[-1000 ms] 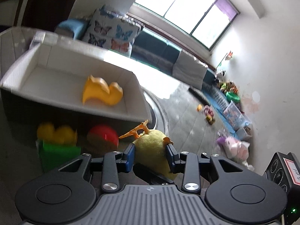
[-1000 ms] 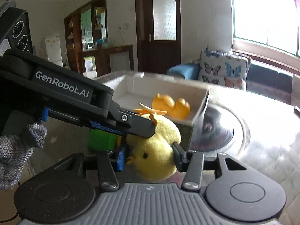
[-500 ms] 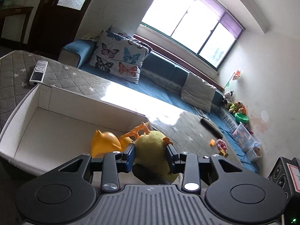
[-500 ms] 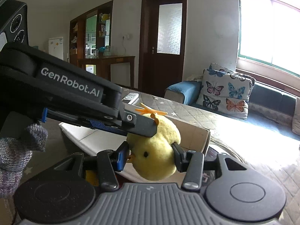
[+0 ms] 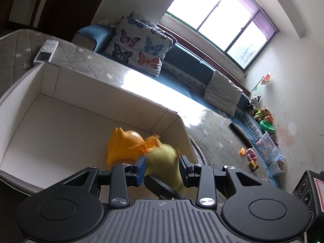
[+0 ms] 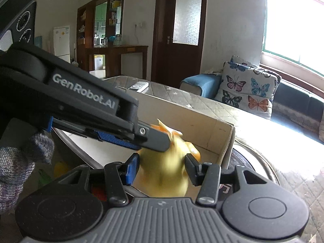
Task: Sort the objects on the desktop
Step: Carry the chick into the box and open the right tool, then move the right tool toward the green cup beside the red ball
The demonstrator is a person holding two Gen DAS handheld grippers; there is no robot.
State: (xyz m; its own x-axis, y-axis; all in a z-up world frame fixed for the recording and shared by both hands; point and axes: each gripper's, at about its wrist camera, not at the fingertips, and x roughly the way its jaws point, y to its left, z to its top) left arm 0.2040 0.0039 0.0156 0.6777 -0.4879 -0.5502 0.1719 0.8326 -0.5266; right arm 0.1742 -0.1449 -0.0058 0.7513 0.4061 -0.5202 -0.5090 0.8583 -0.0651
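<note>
A yellow plush chick with orange feet sits between the fingers of both grippers, blurred by motion; it also shows in the right wrist view. My left gripper and my right gripper have both widened around it, with small gaps at the pads. The chick hangs over the near right corner of the white cardboard box, next to an orange rubber duck lying inside. The left gripper's body crosses the right wrist view from the left.
A white remote lies on the grey quilted surface behind the box. A butterfly cushion and blue sofa stand beyond. A round silvery tray rim lies right of the box. A green block with yellow balls sits low left.
Both grippers carried the chick up and over the box's edge, then opened slightly. The chick is now blurred and appears to slip down between the fingers.
</note>
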